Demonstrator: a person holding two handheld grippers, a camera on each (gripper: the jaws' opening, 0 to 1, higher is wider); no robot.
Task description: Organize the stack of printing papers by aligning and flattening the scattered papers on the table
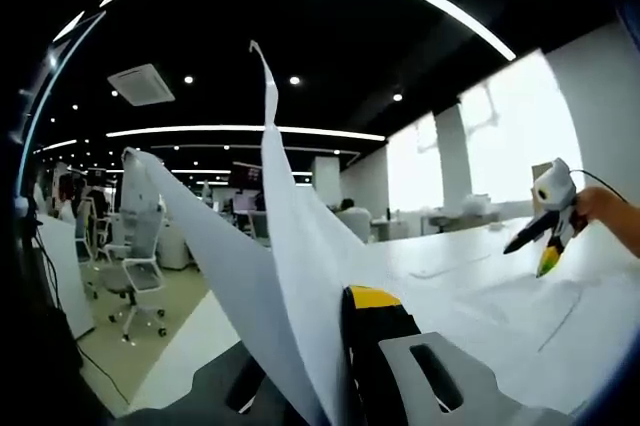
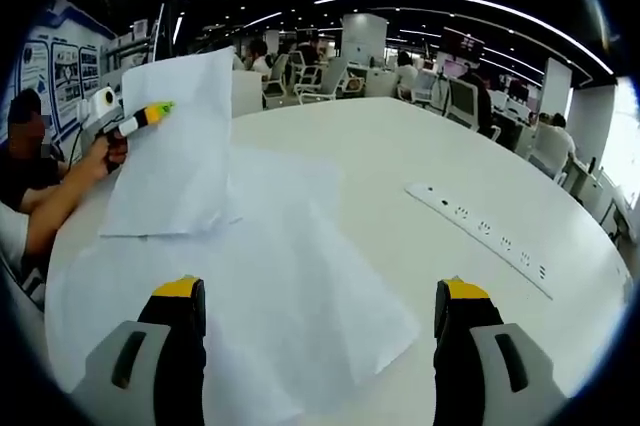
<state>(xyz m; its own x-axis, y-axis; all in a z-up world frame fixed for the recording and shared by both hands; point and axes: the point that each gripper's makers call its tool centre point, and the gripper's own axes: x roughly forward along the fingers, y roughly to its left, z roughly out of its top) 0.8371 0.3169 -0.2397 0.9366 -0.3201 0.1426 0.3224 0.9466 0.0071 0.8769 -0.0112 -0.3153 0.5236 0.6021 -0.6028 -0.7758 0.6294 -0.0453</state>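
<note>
Office table point(image 2: 400, 156) carries loose papers point(image 2: 290, 296) near the power strip point(image 2: 480, 231); left gripper point(image 2: 150, 114) jaws clamped on a lifted sheet point(image 2: 175, 146), right gripper point(image 2: 318, 321) jaws apart; thin, floppy, best pinched at edges.

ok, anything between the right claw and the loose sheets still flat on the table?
Nothing visible. The right claw hangs open right over the loose sheets on the white table. The power strip lies off to the side, clear of them. The left claw holds a lifted sheet at the far edge.
</note>
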